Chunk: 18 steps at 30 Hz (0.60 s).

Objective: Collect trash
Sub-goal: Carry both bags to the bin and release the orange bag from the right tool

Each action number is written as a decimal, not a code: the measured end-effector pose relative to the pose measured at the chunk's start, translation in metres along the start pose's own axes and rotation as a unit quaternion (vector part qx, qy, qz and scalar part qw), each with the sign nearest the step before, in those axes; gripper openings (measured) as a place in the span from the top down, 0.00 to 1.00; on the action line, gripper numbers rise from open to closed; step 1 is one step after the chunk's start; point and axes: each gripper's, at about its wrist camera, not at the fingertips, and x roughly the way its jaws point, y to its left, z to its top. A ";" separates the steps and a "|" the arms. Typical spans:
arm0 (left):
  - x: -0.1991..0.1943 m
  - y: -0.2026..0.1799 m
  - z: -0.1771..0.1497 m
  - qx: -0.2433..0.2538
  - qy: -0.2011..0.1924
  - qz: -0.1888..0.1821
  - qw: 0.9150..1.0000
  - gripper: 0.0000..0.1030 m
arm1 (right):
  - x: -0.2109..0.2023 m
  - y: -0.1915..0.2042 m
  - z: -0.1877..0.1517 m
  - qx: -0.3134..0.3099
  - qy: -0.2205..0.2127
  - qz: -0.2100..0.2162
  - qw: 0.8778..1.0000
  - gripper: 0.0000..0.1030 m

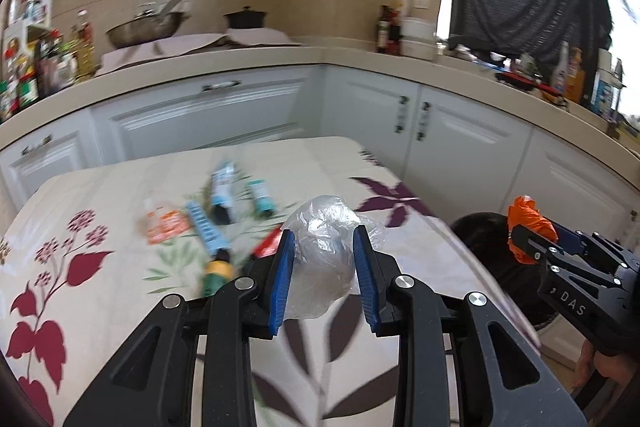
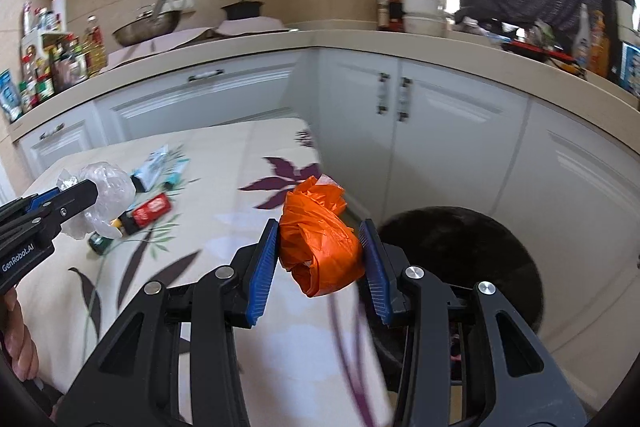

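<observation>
Kitchen worktop under floral cloth: left hand-held gripper pinches a clear plastic wad, right hand-held gripper an orange bag; both look light, soft, crushable, best gripped mid-bulk.

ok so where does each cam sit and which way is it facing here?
Left wrist: on the left gripper, looking forward over the floral table at the cabinets; own jaws closed on a clear plastic wad; right gripper at far right.
Right wrist: on the right gripper, facing the table's right edge and the black bin; own jaws closed on an orange bag; left gripper at far left.
Shared: table, bin, both wads, corner cabinets.
</observation>
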 end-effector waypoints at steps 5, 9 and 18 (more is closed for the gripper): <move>0.005 -0.034 0.005 0.019 -0.007 -0.029 0.999 0.70 | -0.007 -0.029 -0.004 0.019 -0.004 -0.024 1.000 0.61; 0.010 -0.059 0.007 0.032 -0.012 -0.047 0.998 0.70 | -0.011 -0.049 -0.007 0.031 -0.006 -0.042 0.999 0.61; 0.023 -0.106 0.009 0.059 -0.009 -0.083 0.995 0.70 | -0.018 -0.093 -0.015 0.059 -0.008 -0.079 0.995 0.61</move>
